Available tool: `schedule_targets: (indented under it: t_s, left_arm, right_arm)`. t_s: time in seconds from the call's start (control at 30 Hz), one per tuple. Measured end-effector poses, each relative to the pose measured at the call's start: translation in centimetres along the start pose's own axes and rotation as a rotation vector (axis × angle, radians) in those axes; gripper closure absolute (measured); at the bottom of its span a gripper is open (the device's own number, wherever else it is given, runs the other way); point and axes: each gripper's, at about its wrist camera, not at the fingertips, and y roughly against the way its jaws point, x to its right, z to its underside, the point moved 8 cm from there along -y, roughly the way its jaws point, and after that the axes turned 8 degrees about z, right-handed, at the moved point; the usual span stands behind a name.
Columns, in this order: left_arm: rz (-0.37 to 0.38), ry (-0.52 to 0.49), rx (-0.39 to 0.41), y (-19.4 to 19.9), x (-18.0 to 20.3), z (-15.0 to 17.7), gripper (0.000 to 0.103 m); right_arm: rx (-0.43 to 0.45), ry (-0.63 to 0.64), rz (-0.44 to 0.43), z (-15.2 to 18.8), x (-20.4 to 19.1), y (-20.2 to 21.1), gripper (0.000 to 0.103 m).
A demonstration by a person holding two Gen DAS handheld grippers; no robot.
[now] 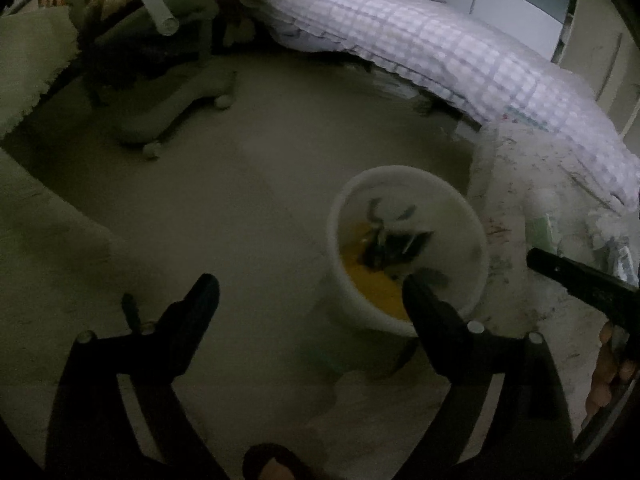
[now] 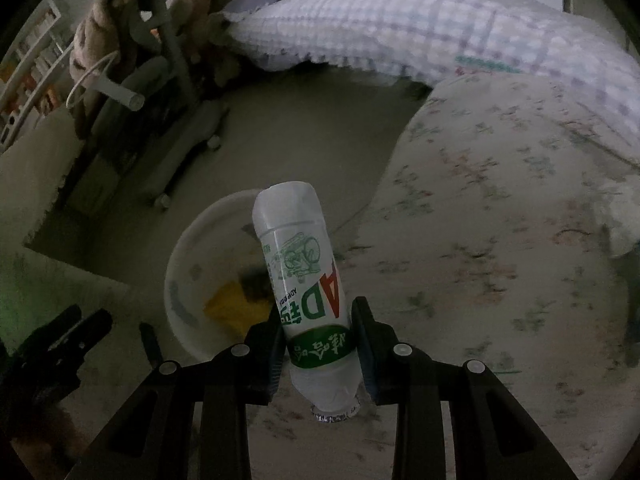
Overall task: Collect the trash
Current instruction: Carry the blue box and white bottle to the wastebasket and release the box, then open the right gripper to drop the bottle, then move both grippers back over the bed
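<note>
Right wrist view has the right tongs [image 2: 320, 344] clamped on a bottle [image 2: 298, 280] near its neck end, cap toward the camera, base pointing out over the bin [image 2: 180, 264]. The bottle looks empty, so I judge it light, thin-walled and easily dented; its label band, where the pads sit, seems the best hold, since the bare plastic looks slick. Beyond it, the white bin stands on the floor [image 2: 288, 128] just beside the bed [image 2: 500, 220], with yellow and dark scraps already inside. In the left wrist view the left tongs [image 1: 310, 292] stand wide apart with nothing between them, one finger over the bin's near rim. Farther off lie a checked quilt [image 2: 400, 28] and a wheeled chair [image 2: 172, 120].
</note>
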Motion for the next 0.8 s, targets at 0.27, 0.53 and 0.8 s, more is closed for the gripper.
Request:
schedule_targets:
  t_s: [0.27, 0.53, 0.8]
  left_arm:
    - [-0.029, -0.041, 0.02, 0.9, -0.8, 0.1, 0.01]
    - [-0.024, -0.037, 0.016, 0.9, -1.3, 0.2, 0.009]
    - [-0.001, -0.054, 0.026, 1.7, 0.1, 0.5, 0.009]
  right_arm:
    - [-0.026, -0.009, -0.008, 0.0, -2.6, -2.6, 0.071]
    - [0.011, -0.009, -0.016, -0.3, -3.3, -2.4, 0.064]
    - [0.101, -0.013, 0.012, -1.1, -1.8, 1.7, 0.045]
